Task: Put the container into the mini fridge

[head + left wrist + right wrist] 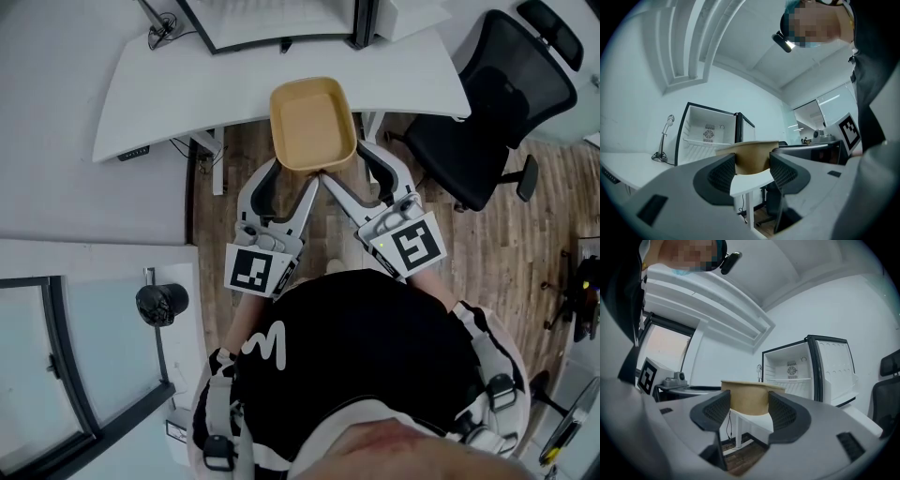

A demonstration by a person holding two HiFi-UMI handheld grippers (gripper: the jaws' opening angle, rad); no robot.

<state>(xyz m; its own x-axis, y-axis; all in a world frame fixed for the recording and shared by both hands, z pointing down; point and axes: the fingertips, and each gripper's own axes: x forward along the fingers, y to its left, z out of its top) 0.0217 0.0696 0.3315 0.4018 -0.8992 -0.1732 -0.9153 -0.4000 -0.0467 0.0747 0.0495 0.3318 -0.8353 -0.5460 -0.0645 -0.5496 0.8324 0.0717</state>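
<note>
Already gripped, the tan container (312, 124) sits at 12 o'clock over the white desk (150, 89), its near wall clamped by left gripper (295, 172) and right gripper (343, 161), while the open mini fridge (710, 133), at 10 o'clock behind it, still awaits it.

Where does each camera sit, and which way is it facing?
Head view: on the person's head, facing steeply down at the container and desk; shows torso, left gripper, right gripper.
Left gripper view: on the left gripper, facing along its jaws, closed on the container, toward the open mini fridge; person's clothing at right.
Right gripper view: on the right gripper, likewise facing the mini fridge; person's clothing at left.
Shared: both gripper views show container and mini fridge.
</note>
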